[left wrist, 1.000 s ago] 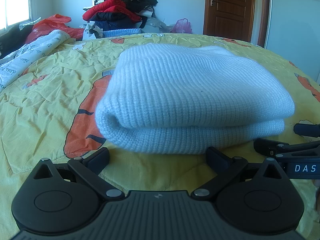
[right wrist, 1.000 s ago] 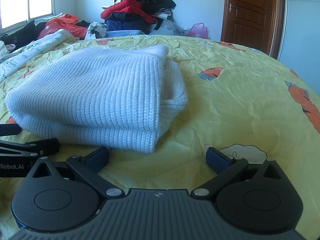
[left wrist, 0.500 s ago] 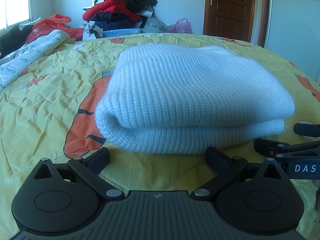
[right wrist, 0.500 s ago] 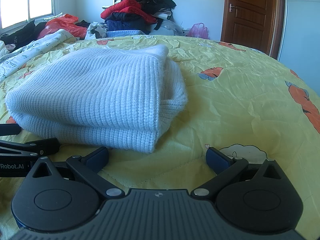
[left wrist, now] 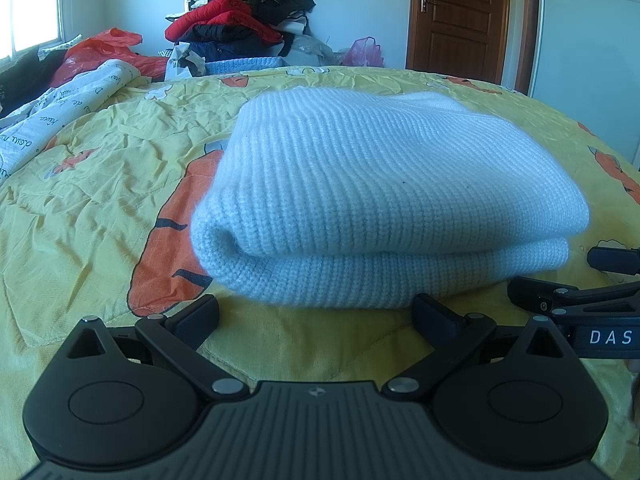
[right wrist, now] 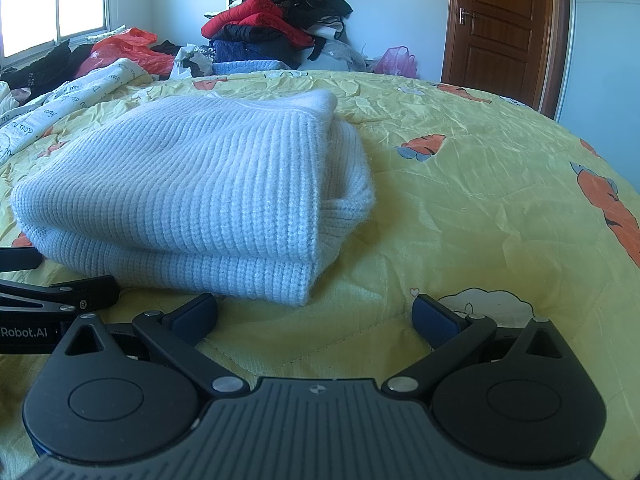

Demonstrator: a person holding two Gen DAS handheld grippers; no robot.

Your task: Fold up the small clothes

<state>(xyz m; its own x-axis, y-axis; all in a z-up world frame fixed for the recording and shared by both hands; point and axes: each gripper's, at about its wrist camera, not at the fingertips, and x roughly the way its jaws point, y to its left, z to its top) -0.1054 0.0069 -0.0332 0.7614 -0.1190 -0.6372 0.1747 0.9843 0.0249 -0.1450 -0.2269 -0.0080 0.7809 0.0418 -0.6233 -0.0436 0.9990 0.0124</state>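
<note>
A pale blue ribbed knit sweater (left wrist: 384,196) lies folded in two thick layers on a crumpled yellow bedspread printed with orange carrots (left wrist: 88,200), its long axis running side to side across the left wrist view, with the rounded fold at its left end and the stacked layer edges at its right end. Just in front of the sweater, the black left gripper (left wrist: 316,314) and the black right gripper (right wrist: 314,314) rest low over the bedspread side by side, each with its fingers spread wide and grasping nothing. Beyond the sweater, a heap of red, black and navy clothes (left wrist: 240,28) is piled against the far wall, left of a brown wooden door (left wrist: 460,16).
</note>
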